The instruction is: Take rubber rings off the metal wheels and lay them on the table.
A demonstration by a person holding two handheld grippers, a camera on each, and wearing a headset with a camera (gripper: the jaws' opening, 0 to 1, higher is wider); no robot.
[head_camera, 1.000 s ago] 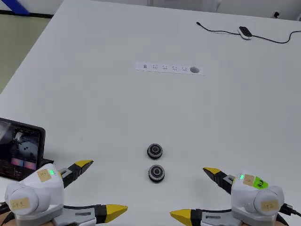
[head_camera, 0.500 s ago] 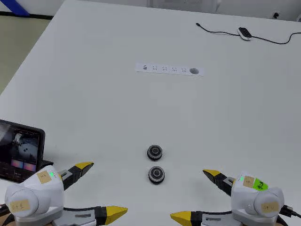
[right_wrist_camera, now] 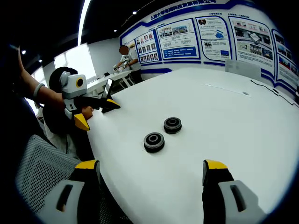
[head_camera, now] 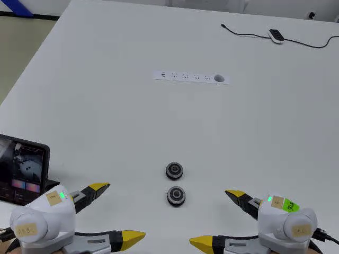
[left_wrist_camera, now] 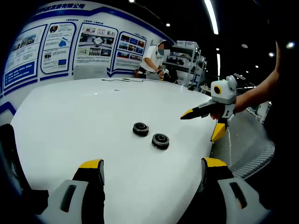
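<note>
Two wheels lie between both spread-jawed grippers

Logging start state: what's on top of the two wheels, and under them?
Nothing sits on the near wheel or far wheel; both lie flat on the white table, dark rings apparently still on. Their undersides are hidden.

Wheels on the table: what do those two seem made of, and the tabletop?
The near wheel and far wheel look like grey, faintly shiny metal hubs ringed in matte black, probably rubber. The table looks like smooth white laminate with a soft sheen, though that's uncertain.
</note>
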